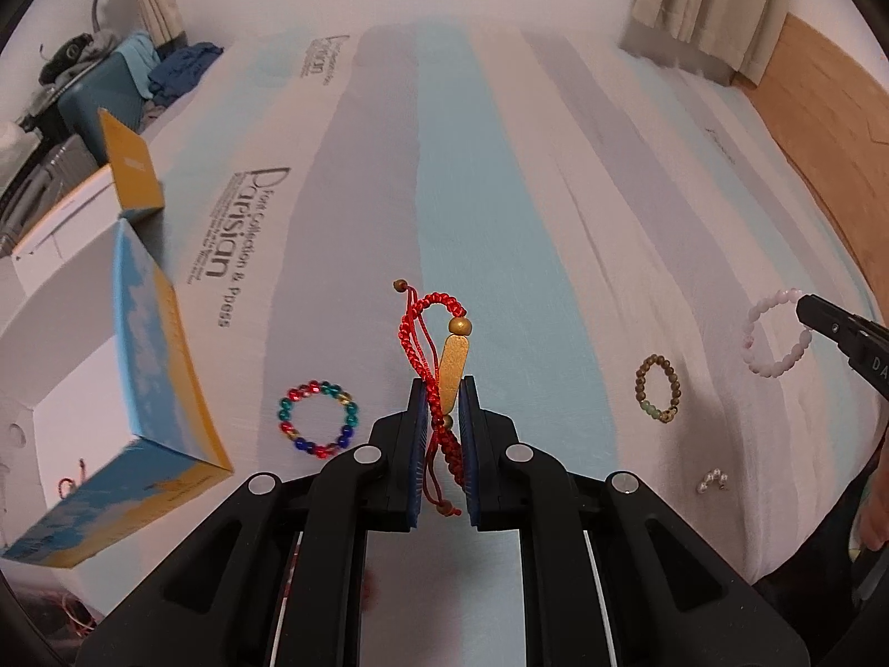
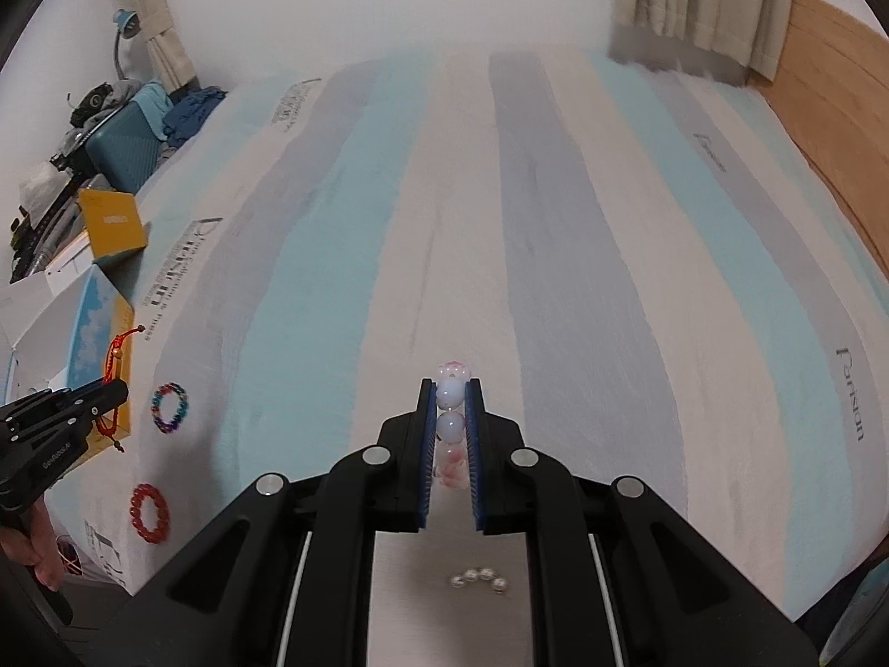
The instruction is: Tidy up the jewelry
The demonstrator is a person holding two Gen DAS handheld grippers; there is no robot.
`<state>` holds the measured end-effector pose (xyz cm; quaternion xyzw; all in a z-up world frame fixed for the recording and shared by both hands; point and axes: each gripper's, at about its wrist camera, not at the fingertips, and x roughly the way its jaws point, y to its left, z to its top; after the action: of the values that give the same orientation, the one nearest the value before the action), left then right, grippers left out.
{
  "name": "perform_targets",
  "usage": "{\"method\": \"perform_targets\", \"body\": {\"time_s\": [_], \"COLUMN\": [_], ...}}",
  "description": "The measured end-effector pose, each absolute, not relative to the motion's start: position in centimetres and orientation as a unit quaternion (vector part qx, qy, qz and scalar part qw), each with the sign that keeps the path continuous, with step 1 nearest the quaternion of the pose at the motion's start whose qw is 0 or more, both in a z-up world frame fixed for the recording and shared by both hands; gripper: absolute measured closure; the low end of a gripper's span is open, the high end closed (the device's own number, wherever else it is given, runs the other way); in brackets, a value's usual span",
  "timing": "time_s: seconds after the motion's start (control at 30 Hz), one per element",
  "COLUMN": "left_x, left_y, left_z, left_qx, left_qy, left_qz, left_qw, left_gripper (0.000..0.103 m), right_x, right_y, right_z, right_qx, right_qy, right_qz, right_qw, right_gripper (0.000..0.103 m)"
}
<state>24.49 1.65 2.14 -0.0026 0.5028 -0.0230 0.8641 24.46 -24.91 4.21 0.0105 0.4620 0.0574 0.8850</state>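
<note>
Left claw (image 1: 443, 389) clamped on limp, light red cord bracelet (image 1: 439, 344) mid-strand, right claw (image 2: 450, 389) clamped on slippery pink bead bracelet (image 2: 450, 389), grip between beads

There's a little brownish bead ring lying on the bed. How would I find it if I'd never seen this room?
Start at the striped bedsheet and follow its pale band on the right side of the left wrist view. There the brown bead bracelet lies flat, between the red cord bracelet and the pink bead bracelet, both held in grippers. Its dull brown beads with a few green ones set it apart.
</note>
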Motion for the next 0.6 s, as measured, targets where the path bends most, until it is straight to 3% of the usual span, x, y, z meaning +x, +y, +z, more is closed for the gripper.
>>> {"method": "perform_targets", "body": {"time_s": [0.6], "left_x": [20.3], "left_y": [14.5], "left_z": [6.4], "left_qx": [-0.042], "left_qy": [0.477], "left_qz": [0.052], "left_qw": [0.877], "left_gripper": [0.093], "right_x": [23.9], "right_y": [-10.5], "right_z": [8.2], "right_qx": [-0.030], "right_qy": [0.434], "right_qz": [0.130], "right_qw": [0.891], "right_gripper": [0.094]}}
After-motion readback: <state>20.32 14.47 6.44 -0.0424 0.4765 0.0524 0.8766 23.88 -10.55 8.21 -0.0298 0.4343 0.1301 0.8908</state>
